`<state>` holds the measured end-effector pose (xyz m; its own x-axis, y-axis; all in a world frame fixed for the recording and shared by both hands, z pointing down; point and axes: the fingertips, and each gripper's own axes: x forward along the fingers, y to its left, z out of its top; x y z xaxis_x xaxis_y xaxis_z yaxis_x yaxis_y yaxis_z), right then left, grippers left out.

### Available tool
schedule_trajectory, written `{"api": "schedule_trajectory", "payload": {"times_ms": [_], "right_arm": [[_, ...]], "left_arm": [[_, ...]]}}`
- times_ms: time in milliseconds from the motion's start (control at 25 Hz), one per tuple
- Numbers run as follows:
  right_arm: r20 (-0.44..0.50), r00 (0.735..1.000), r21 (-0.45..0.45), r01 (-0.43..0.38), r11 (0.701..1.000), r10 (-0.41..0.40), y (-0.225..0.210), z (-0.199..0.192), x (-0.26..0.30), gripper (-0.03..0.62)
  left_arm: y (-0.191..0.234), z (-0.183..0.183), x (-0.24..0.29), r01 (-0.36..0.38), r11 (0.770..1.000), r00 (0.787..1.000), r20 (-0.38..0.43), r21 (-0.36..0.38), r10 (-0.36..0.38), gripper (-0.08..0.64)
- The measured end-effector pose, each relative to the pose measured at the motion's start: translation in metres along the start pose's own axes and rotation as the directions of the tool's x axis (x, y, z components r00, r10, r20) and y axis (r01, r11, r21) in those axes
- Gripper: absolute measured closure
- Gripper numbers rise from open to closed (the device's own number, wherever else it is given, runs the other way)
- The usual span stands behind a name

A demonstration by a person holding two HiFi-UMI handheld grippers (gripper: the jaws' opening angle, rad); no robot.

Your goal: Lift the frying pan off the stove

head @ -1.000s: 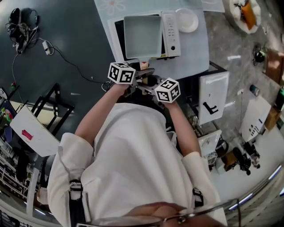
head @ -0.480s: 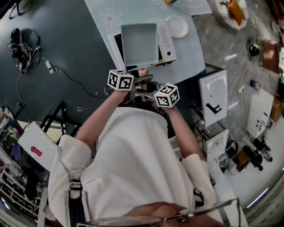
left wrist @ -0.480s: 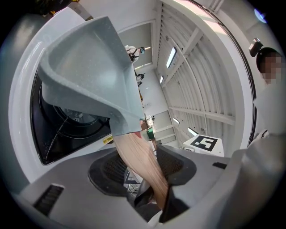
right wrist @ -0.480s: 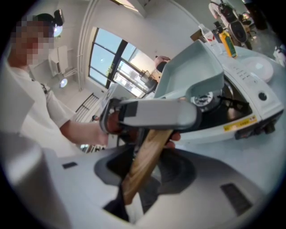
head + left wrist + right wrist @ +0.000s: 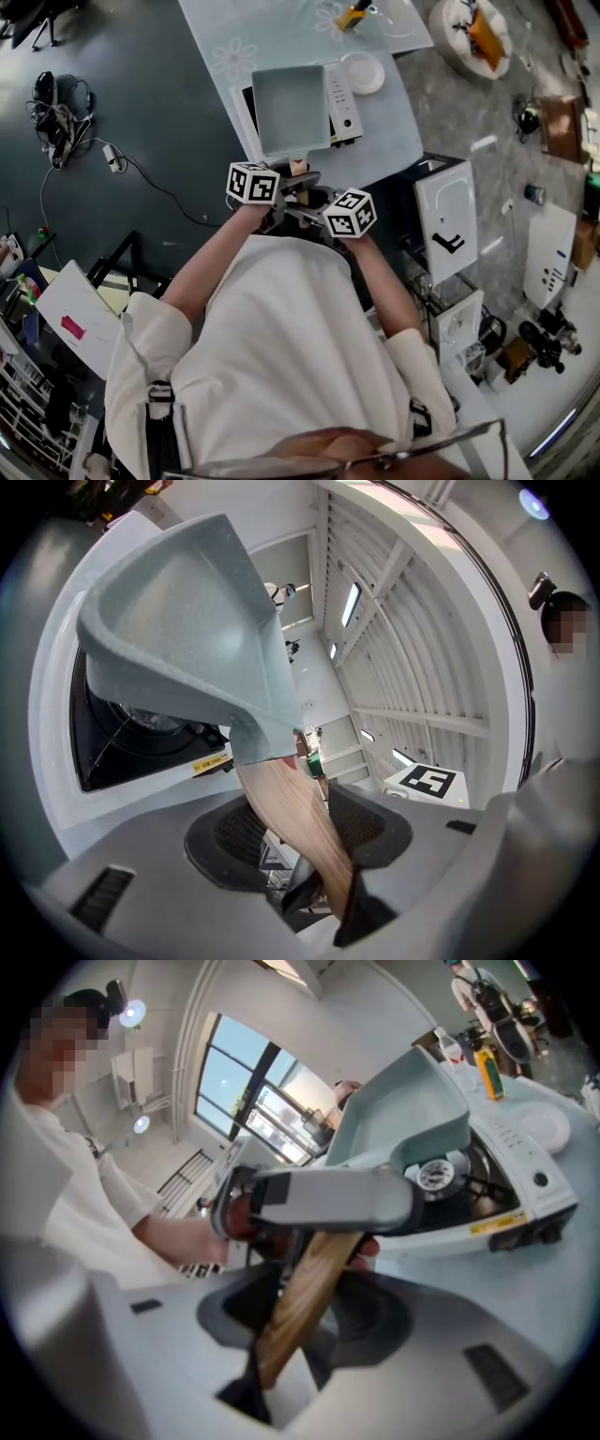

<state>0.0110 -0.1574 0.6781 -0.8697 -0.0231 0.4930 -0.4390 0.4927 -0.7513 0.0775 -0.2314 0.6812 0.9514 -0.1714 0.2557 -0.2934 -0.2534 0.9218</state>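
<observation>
A square grey-green frying pan (image 5: 291,111) hangs over the white portable stove (image 5: 343,94) on the table. In the left gripper view the pan (image 5: 187,639) is tilted up, clear of the black burner (image 5: 141,733). Its wooden handle (image 5: 281,789) runs back between the jaws of my left gripper (image 5: 300,832), which is shut on it. My right gripper (image 5: 305,1312) is shut on the same handle (image 5: 314,1269) just behind the left gripper (image 5: 328,1199). In the head view both marker cubes, left (image 5: 253,183) and right (image 5: 350,214), sit side by side at the table's near edge.
A white plate (image 5: 361,72) lies right of the stove on the pale flower-patterned table (image 5: 234,47), with a yellow-handled tool (image 5: 354,14) further back. A white cabinet (image 5: 447,217) stands at the right. Cables (image 5: 61,103) lie on the dark floor at the left.
The table, stove and pan have slid down and left in the head view as the head moved. Both grippers keep their hold on the handle, close together.
</observation>
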Motion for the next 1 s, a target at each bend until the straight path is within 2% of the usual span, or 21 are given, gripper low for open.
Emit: {"api": "schedule_trajectory", "payload": {"times_ms": [320, 720, 1000], "right_arm": [[-0.030, 0.999, -0.039, -0.020, 0.999, 0.019, 0.025, -0.040, -0.017, 0.408], [-0.048, 0.997, -0.103, -0.058, 0.993, 0.053, 0.072, -0.107, -0.042, 0.408], [-0.068, 0.995, -0.129, -0.079, 0.988, 0.071, 0.102, -0.139, -0.049, 0.407]], "left_arm": [[-0.025, -0.040, -0.001, -0.011, 1.000, 0.999, 0.050, 0.011, 0.010, 0.339], [-0.067, -0.110, -0.009, -0.020, 1.000, 0.993, 0.119, 0.022, 0.018, 0.337], [-0.091, -0.145, -0.020, -0.040, 0.998, 0.990, 0.140, 0.040, 0.034, 0.336]]}}
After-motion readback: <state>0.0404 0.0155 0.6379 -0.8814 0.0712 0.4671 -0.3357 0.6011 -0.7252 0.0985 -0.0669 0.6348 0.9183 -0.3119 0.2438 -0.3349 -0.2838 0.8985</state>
